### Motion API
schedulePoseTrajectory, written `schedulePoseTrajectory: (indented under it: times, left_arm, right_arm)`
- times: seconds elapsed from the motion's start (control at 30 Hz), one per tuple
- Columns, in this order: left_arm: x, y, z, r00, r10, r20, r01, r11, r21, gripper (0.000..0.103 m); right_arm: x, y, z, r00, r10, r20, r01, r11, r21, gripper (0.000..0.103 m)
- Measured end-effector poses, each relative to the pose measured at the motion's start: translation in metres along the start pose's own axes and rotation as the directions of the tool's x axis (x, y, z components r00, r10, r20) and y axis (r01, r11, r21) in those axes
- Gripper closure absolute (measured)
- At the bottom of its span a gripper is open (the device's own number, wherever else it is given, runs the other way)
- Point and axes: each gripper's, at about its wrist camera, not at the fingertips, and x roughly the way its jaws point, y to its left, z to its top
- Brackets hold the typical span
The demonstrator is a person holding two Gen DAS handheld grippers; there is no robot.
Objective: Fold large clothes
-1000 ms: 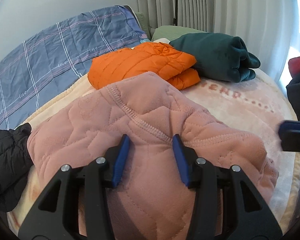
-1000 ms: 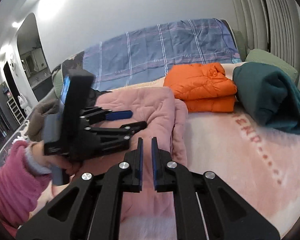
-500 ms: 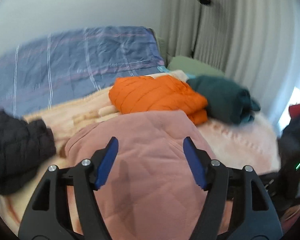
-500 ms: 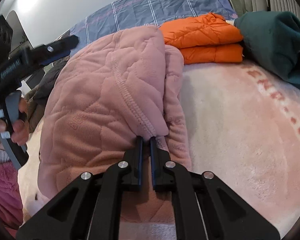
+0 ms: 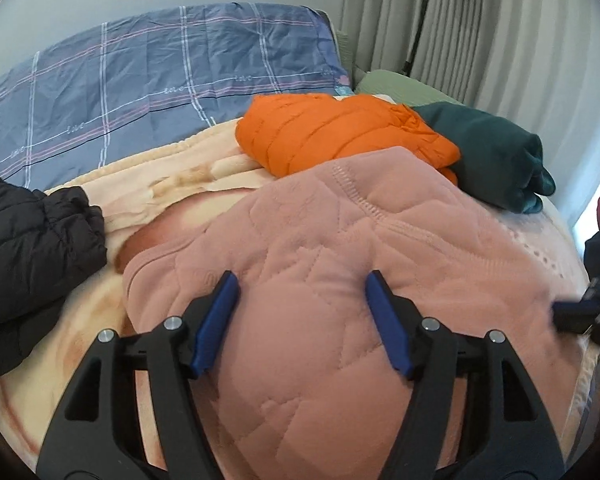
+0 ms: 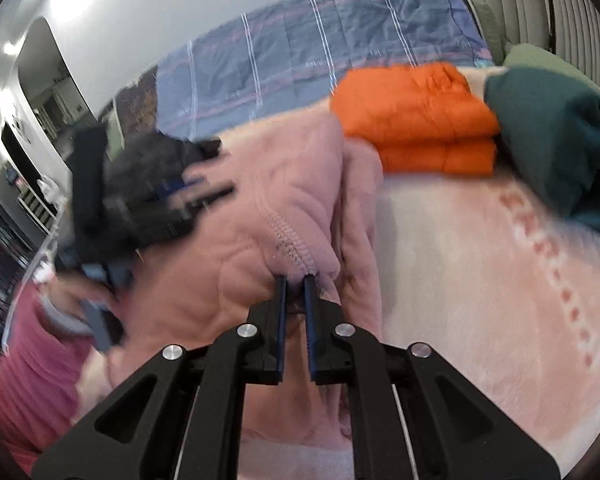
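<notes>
A pale pink blanket [image 5: 172, 184] covers the bed, with a blue checked quilt [image 5: 140, 92] bunched along its far side at about eleven o'clock. The pink quilted garment [image 5: 340, 264] lies heaped in the middle of the blanket, straight ahead of both grippers. A black puffer jacket [image 5: 28, 248] sits at nine o'clock. A folded orange jacket [image 5: 332, 136] rests at twelve o'clock, its near edge touching the pink garment, and a folded dark green garment [image 5: 496, 156] lies just beside it at one o'clock. The left gripper [image 5: 302, 312] hangs over the pink garment with its jaws well apart, gripping nothing. The right gripper [image 6: 294, 280] has its jaws pinched together on the garment's stitched hem.
</notes>
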Motion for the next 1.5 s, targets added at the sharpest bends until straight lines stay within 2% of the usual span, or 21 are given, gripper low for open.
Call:
schedulePoseTrajectory:
  times: [0.17,0.27,0.37,0.43,0.53,0.6,0.7,0.73,0.77,0.83,0.87,0.97,1.07,1.13,1.3,1.5]
  left_arm:
    - [0.004,0.009,0.007,1.000,0.011,-0.016,-0.012,0.999,-0.035,0.036]
    - [0.003,0.009,0.005,1.000,0.005,-0.012,-0.005,1.000,-0.031,0.036]
    - [0.001,0.003,0.003,1.000,0.008,-0.004,-0.008,1.000,0.001,0.035]
    - [0.002,-0.005,0.004,1.000,0.027,0.000,-0.027,0.999,0.034,0.035]
    - [0.001,-0.010,0.006,0.999,0.043,0.002,-0.043,0.998,0.049,0.035]
    - [0.000,-0.009,0.005,0.999,0.042,0.005,-0.042,0.998,0.049,0.035]
    - [-0.003,-0.003,0.004,1.000,0.022,0.016,-0.022,0.999,0.031,0.034]
    - [-0.004,0.000,0.004,1.000,0.021,0.021,-0.021,1.000,0.019,0.032]
    - [-0.004,0.002,0.005,1.000,0.020,0.019,-0.020,1.000,0.011,0.026]
    - [-0.002,0.001,0.006,1.000,0.011,0.017,-0.011,1.000,0.023,0.022]
    - [-0.002,-0.002,0.007,1.000,0.019,0.021,-0.020,0.999,0.036,0.017]
    - [-0.003,-0.010,0.010,0.997,0.060,0.037,-0.062,0.997,0.052,0.014]
    - [-0.003,-0.007,0.011,0.999,0.029,0.023,-0.030,0.998,0.046,0.010]
    - [-0.001,-0.004,0.011,1.000,0.020,0.008,-0.020,1.000,0.020,0.010]
    - [0.003,-0.013,0.012,0.996,0.087,-0.008,-0.087,0.995,0.038,0.008]
    - [0.000,-0.012,0.018,0.995,0.090,-0.038,-0.089,0.996,0.015,0.009]
  right_arm:
    - [0.000,0.014,0.043,0.998,0.062,0.015,-0.061,0.997,-0.057,0.095]
    - [-0.011,0.018,0.050,0.999,0.040,-0.019,-0.041,0.997,-0.072,0.093]
    - [-0.036,0.020,0.053,0.999,-0.001,0.042,0.005,0.995,-0.098,0.090]
    - [-0.043,0.018,0.061,0.996,0.032,0.082,-0.026,0.997,-0.071,0.089]
    - [-0.021,0.020,0.073,0.997,0.033,0.076,-0.027,0.997,-0.072,0.088]
    - [0.010,0.015,0.076,0.999,0.037,0.022,-0.036,0.998,-0.051,0.088]
    - [0.079,-0.006,0.059,0.991,-0.028,-0.129,0.030,1.000,0.009,0.089]
    - [0.091,-0.014,0.052,0.990,-0.027,-0.138,0.030,0.999,0.020,0.091]
    - [0.098,-0.022,0.043,0.993,-0.018,-0.116,0.022,0.999,0.034,0.091]
    - [0.092,-0.025,0.039,0.996,-0.005,-0.093,0.009,0.999,0.040,0.092]
    - [0.089,-0.025,0.038,0.996,-0.007,-0.087,0.011,0.999,0.040,0.092]
    - [0.087,-0.019,0.034,0.996,-0.051,-0.068,0.051,0.999,-0.008,0.092]
    - [0.088,-0.020,0.034,0.997,-0.043,-0.063,0.043,0.999,0.002,0.092]
    - [0.088,-0.023,0.034,0.998,-0.035,-0.058,0.036,0.999,0.010,0.092]
    - [0.086,-0.024,0.030,0.999,-0.032,-0.040,0.032,0.999,0.007,0.092]
    - [0.084,-0.024,0.027,0.999,-0.027,-0.023,0.027,1.000,0.010,0.092]
